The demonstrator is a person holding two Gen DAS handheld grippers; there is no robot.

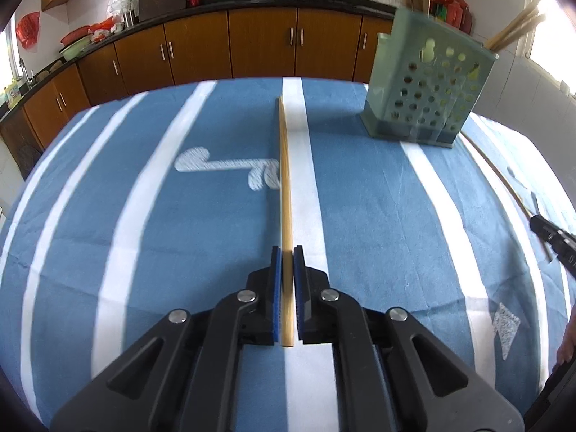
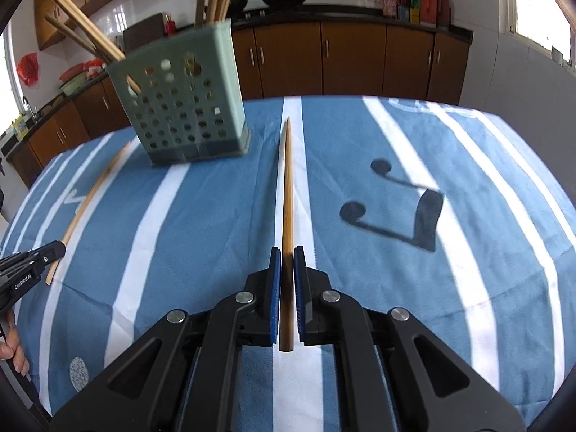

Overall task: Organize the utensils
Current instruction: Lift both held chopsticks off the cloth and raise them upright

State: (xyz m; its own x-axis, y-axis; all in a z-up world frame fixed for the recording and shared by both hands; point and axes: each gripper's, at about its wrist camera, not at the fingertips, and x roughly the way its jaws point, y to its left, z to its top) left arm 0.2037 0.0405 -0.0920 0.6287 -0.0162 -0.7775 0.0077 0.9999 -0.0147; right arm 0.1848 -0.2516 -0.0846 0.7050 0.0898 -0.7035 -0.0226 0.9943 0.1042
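Both grippers loaded, one chopstick each. Left gripper point(image 1: 287, 252) clamped tight on a pale bamboo chopstick point(image 1: 284, 180), gripped near its thick butt end so the tapered tip points forward. Right gripper point(image 2: 287, 252) likewise closed on a darker bamboo chopstick point(image 2: 287, 187), same butt-end hold. Probably held this way so the tips can drop into the holder.

Chopstick holder point(image 2: 180, 108) sits on the desk between the two grippers: pale green plastic, boxy, walls perforated with round holes, darker base. Several chopsticks point(image 2: 82, 25) already lean out of its top.

Desk cloth point(image 1: 144, 252) is blue fabric with white stripes and music-note prints. Gripper pads blue, ridged, rubbery-looking; fingers black plastic.
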